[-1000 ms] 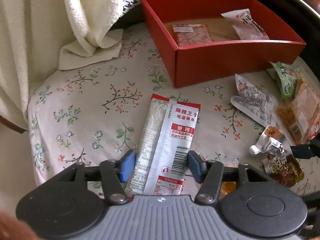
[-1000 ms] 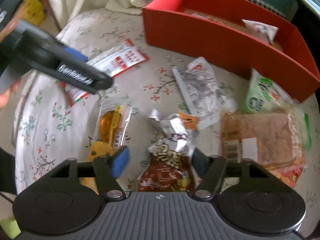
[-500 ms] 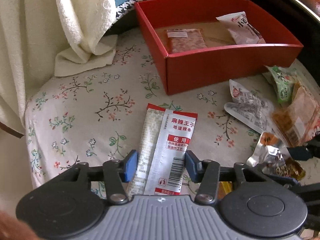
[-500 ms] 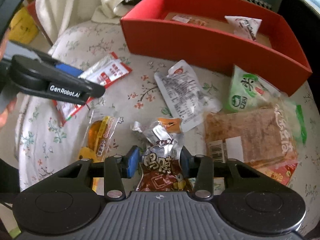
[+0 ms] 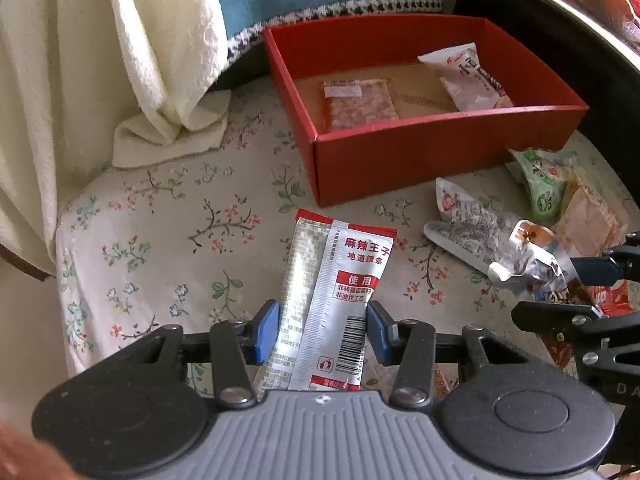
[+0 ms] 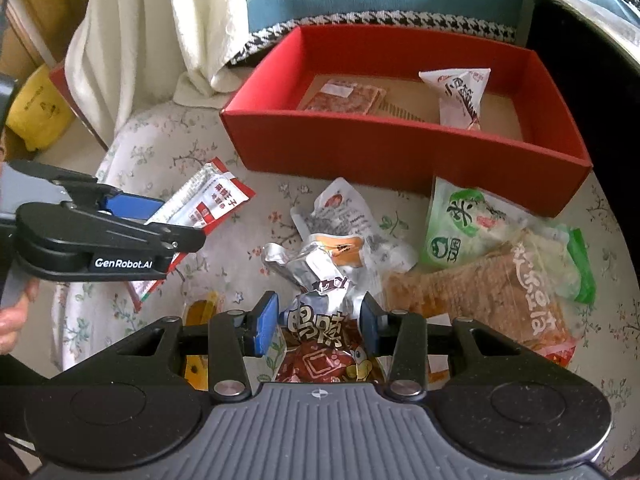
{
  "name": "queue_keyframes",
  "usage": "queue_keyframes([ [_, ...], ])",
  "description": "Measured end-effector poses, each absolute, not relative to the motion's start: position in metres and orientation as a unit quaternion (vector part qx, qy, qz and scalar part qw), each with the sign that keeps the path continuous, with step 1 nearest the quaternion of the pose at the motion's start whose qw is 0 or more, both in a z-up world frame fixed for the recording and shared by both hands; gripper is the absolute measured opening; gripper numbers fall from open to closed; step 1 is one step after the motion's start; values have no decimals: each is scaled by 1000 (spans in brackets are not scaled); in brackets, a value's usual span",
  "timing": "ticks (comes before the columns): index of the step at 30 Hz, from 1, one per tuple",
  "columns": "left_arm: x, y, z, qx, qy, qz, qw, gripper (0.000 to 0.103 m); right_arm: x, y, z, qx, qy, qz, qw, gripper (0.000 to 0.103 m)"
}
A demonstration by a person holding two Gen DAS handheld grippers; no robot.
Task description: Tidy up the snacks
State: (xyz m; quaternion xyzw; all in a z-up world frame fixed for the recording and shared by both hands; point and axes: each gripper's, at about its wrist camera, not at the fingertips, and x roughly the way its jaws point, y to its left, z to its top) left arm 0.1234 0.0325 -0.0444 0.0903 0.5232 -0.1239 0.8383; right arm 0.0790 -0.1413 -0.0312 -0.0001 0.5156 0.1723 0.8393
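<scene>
The left gripper (image 5: pixel 322 334) has just been closing; its blue pads clamp a long red-and-white snack packet (image 5: pixel 340 292). The right gripper (image 6: pixel 318 330) pinches a crumpled foil snack bag (image 6: pixel 320 320). Both snacks are above the floral cloth (image 5: pixel 160 248), near the red box (image 5: pixel 440 152), which holds two packets.

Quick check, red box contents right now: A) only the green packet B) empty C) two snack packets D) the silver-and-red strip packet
C: the red box holds two packets on its brown floor, a flat reddish clear-wrapped one and a white pillow-style one; the green packet lies outside on the floral cloth, and the silver-and-red strip packet sits between the left gripper's pads.
</scene>
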Motion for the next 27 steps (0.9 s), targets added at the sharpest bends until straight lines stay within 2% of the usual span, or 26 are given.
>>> queue_keyframes([
  [27,118,1,-7,81,474,-145,865,40,99,-169,-1,37,470,146,870,51],
])
